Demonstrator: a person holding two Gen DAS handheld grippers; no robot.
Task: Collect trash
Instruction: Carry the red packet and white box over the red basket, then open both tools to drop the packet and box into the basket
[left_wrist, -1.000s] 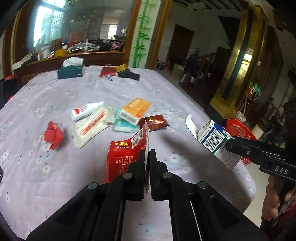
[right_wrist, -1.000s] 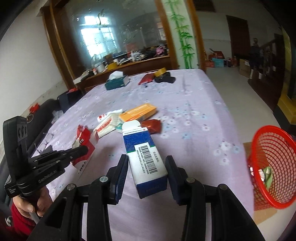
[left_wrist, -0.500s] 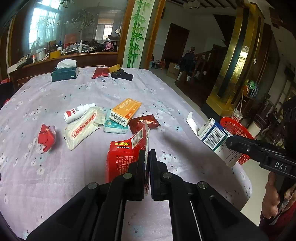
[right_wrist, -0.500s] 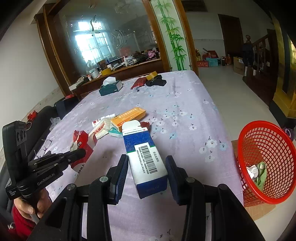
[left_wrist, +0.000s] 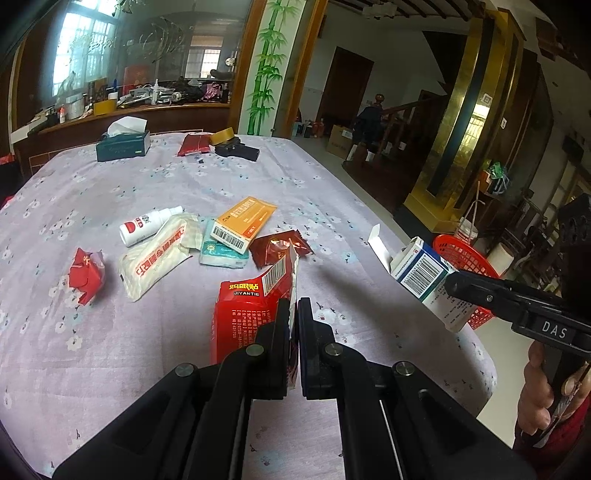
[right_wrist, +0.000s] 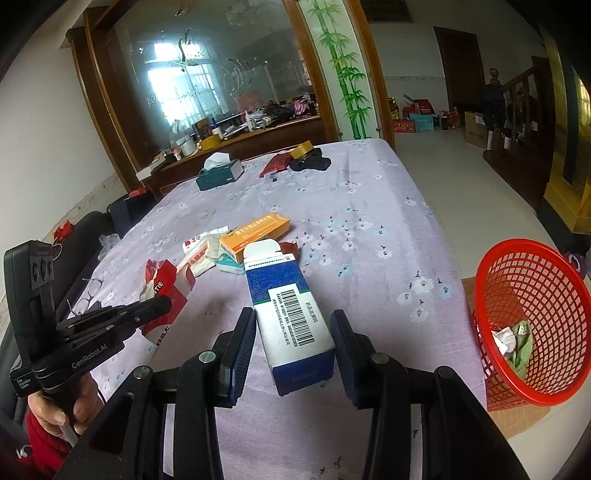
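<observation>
Blue-white carton (right_wrist: 291, 314) sits clamped between the right gripper (right_wrist: 293, 350) pads, held above the table (right_wrist: 369, 206), red basket (right_wrist: 532, 321) off to its right on the floor. Left gripper (left_wrist: 294, 343) pinched tight on the red packet (left_wrist: 251, 306), above the remaining litter pile (left_wrist: 207, 236).

"JIYANTIE" on red packet (left_wrist: 243, 314), "DAS" on right gripper (left_wrist: 452, 286)

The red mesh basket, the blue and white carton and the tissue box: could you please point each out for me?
red mesh basket (right_wrist: 532, 317): right wrist view, on its inner mesh wall.
blue and white carton (right_wrist: 291, 314): right wrist view, on the barcode face.
tissue box (left_wrist: 123, 147): left wrist view, on its dark green side.
</observation>
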